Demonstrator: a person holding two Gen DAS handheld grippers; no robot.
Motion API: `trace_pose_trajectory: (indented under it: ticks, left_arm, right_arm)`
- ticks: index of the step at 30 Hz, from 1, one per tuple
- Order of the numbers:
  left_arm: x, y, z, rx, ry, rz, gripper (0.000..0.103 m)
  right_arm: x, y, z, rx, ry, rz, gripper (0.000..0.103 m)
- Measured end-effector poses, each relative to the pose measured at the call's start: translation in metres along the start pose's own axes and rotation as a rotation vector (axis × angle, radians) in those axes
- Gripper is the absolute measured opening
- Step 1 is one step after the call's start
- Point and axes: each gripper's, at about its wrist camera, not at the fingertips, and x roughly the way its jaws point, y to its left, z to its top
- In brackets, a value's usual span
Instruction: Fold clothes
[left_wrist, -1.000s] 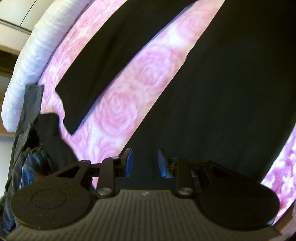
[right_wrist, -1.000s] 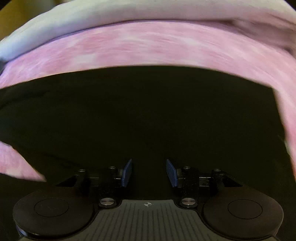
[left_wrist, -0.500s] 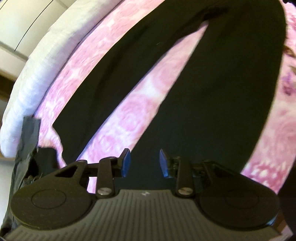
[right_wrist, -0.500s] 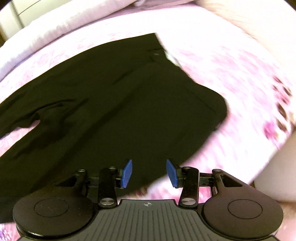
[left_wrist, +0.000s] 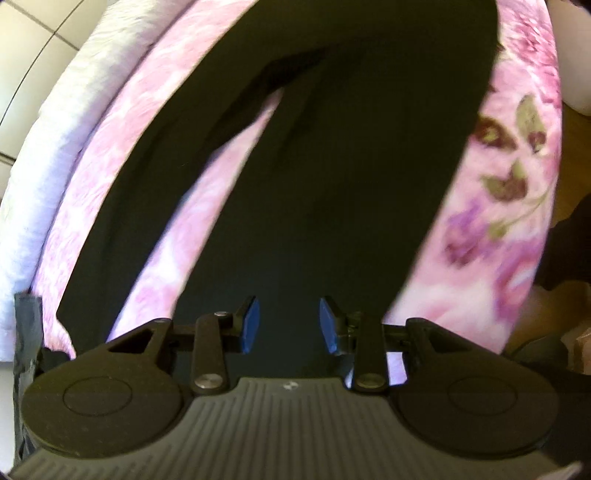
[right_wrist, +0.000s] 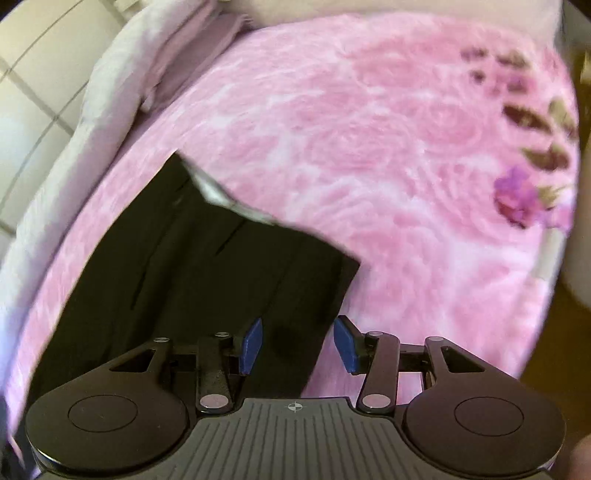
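Note:
A pair of black trousers (left_wrist: 325, 177) lies spread flat on a pink floral blanket (left_wrist: 491, 206), its two legs parted in a V. My left gripper (left_wrist: 288, 325) is open and empty, above the end of the nearer leg. In the right wrist view the trousers' waist end (right_wrist: 207, 266) shows with a pale inner lining at its top edge. My right gripper (right_wrist: 297, 345) is open and empty, over the waist's right corner, with the cloth edge running between its blue pads (right_wrist: 253, 345).
The pink blanket (right_wrist: 388, 140) covers a bed with a white quilt (left_wrist: 51, 155) along its far side and a tiled wall (right_wrist: 26, 92) behind. Dark clothing (left_wrist: 26, 332) hangs at the left edge of the left wrist view.
Both grippers have drawn back and up from the trousers, so more of the garment shows. The right gripper has swung towards the waist corner. Both stay open.

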Motion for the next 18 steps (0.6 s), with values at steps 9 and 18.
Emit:
trace_pose_trajectory:
  ticks: [9,18]
  left_arm:
    - [-0.018,-0.092,0.072,0.004,-0.010,-0.061,0.033]
    - [0.000,-0.060,0.098,-0.105,-0.075,-0.031,0.034]
  right_arm:
    - [0.001,-0.030,0.018,-0.150,0.111,0.043,0.013]
    - [-0.036,-0.021,0.017,-0.220,0.138,0.012,0.041]
